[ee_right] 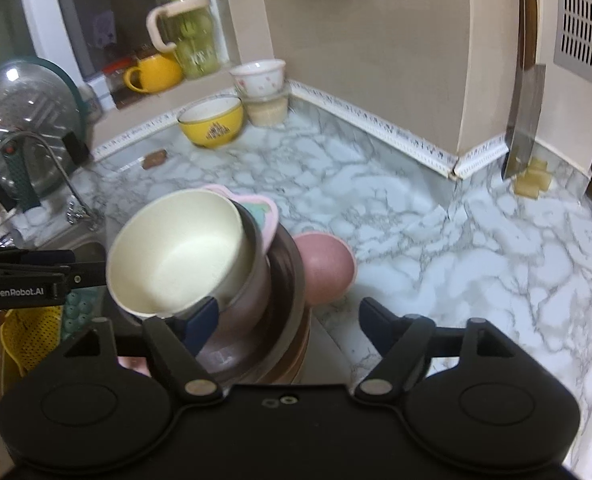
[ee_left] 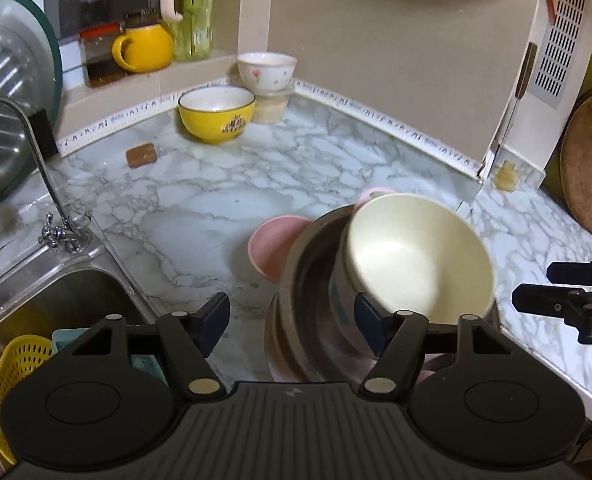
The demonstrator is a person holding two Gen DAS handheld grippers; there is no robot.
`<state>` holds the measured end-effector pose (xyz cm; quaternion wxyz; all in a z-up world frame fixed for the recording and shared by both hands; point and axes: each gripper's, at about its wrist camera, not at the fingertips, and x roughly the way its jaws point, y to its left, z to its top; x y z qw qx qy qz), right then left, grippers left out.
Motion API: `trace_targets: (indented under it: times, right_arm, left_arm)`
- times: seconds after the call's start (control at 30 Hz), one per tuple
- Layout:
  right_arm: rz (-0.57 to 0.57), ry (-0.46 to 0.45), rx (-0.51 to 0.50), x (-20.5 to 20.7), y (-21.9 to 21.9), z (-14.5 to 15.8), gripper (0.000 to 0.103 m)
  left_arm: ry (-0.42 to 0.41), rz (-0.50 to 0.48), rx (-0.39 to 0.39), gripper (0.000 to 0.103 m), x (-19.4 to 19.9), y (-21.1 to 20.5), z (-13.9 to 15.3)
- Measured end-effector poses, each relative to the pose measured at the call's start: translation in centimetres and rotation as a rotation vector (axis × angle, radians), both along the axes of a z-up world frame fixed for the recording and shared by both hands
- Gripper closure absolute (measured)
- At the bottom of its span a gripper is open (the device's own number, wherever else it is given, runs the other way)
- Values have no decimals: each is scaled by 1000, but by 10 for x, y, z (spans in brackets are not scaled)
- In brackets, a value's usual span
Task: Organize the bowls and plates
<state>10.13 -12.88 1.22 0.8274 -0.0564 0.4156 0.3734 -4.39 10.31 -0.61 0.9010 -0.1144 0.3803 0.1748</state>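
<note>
Sink point(ee_left: 56, 300) sits at my far left, then my left gripper point(ee_left: 292, 312), jaws wide and empty, just beside the stack. Next comes the cream bowl point(ee_left: 420, 260), glossy inside, tilted in a steel bowl point(ee_left: 308, 300) atop a stack of plates point(ee_left: 274, 344) near the counter's front edge, with a pink bowl point(ee_left: 272, 244) behind. My right gripper point(ee_right: 288, 324) also stands wide, gripping nothing. I judge the stacking step finished; next I must reach the yellow bowl point(ee_left: 216, 114) by the back wall.
</note>
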Motion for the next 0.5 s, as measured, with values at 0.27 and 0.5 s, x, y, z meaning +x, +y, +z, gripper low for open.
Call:
trace_targets:
  times: [0.27,0.5]
  right_arm:
    - [-13,-76,81,-12,-29,22,4]
    - [-28,-138,132,-21,-54,36,0]
  left_arm:
    - [-78,-13,38,24,-13,-36,25]
    - [-142,-25,45,0,-23,-66,38]
